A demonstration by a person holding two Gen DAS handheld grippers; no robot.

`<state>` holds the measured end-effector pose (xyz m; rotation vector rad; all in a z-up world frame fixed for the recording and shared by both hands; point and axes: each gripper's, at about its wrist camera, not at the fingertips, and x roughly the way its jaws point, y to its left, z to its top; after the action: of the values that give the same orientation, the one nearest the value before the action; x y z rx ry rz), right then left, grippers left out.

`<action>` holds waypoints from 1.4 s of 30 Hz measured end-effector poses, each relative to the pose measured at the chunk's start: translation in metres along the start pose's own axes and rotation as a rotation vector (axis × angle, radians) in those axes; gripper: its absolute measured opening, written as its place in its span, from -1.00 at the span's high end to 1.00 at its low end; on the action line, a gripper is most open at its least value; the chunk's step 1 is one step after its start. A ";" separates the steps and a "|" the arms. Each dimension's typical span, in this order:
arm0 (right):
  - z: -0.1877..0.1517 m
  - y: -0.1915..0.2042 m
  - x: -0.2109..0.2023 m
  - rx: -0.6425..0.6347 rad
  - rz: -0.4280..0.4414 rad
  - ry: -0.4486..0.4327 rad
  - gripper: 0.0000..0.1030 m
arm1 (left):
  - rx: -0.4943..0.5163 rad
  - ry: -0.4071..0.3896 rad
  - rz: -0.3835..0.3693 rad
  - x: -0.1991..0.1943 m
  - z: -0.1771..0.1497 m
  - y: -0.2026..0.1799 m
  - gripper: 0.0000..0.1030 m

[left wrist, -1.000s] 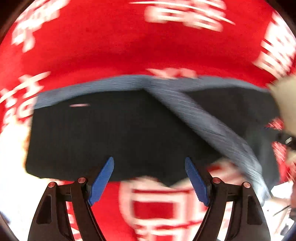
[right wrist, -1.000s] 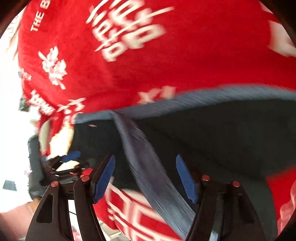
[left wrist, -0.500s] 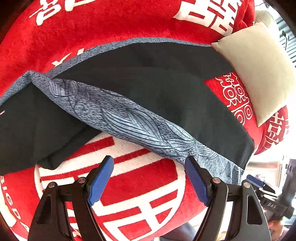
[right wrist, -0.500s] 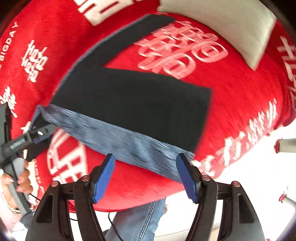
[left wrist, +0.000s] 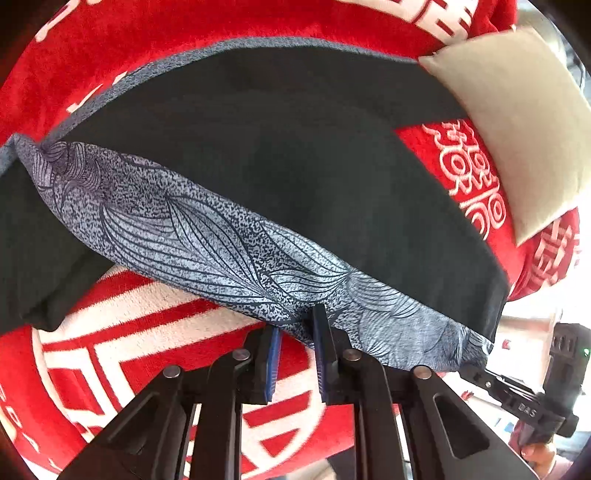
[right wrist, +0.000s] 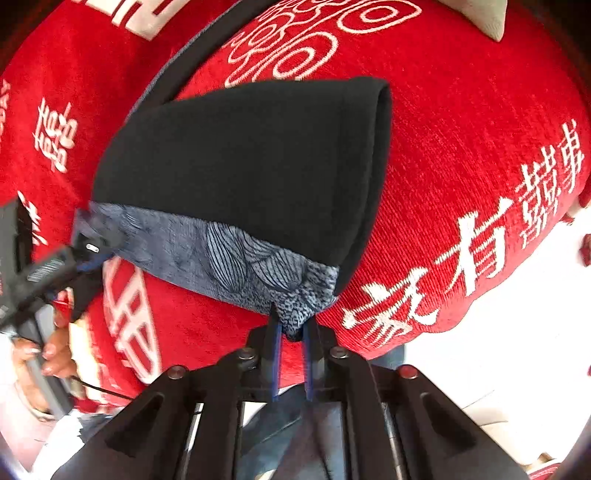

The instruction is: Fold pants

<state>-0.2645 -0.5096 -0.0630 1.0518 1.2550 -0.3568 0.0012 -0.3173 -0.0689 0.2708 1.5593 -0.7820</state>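
A red blanket (left wrist: 207,26) printed with white characters covers the whole surface before you, its plush pile filling both wrist views from edge to edge. Spread across it lie the black pants (left wrist: 295,166), a wide dark panel folded over on itself, with one rounded fold edge showing at the upper right in the right wrist view. A long grey-blue patterned band (left wrist: 207,240), drawn with fine leaf-like lines, runs along the near edge of the pants from left to right. A beige cushion (left wrist: 517,122) rests at the far right of the blanket, its corner touching the upper edge of the pants.

Your left claw (left wrist: 295,350) is clenched on the patterned band about midway along its length, the blue pads (left wrist: 321,343) pressed close with fabric pinched between them. Your right claw (right wrist: 291,343) is clenched on the band's right-hand corner, where the grey-blue cloth bunches into a small tuft between the narrow blue pads. In the right wrist view the left claw appears at the far left, blurred, gripping the band's other end with your hand (right wrist: 48,350) wrapped around its handle. In the left wrist view the right claw shows at the lower right, just beyond the band's end.
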 end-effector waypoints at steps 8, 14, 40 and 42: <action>0.068 0.037 -0.078 -0.136 0.103 -0.073 0.84 | 0.013 -0.091 -0.029 -0.066 0.057 -0.025 0.66; 0.181 0.073 -0.118 -0.225 0.121 -0.172 0.85 | 0.008 -0.147 -0.012 -0.087 0.126 -0.026 0.66; 0.370 0.107 -0.008 -0.453 -0.200 -0.053 0.07 | -0.138 -0.133 0.388 -0.011 0.152 0.012 -0.29; 0.356 0.108 0.010 -0.517 -0.258 0.011 0.59 | -0.157 -0.120 0.390 -0.003 0.151 0.015 -0.29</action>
<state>0.0304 -0.7359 -0.0426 0.4540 1.3984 -0.2033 0.1291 -0.3981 -0.0643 0.3907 1.3884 -0.3631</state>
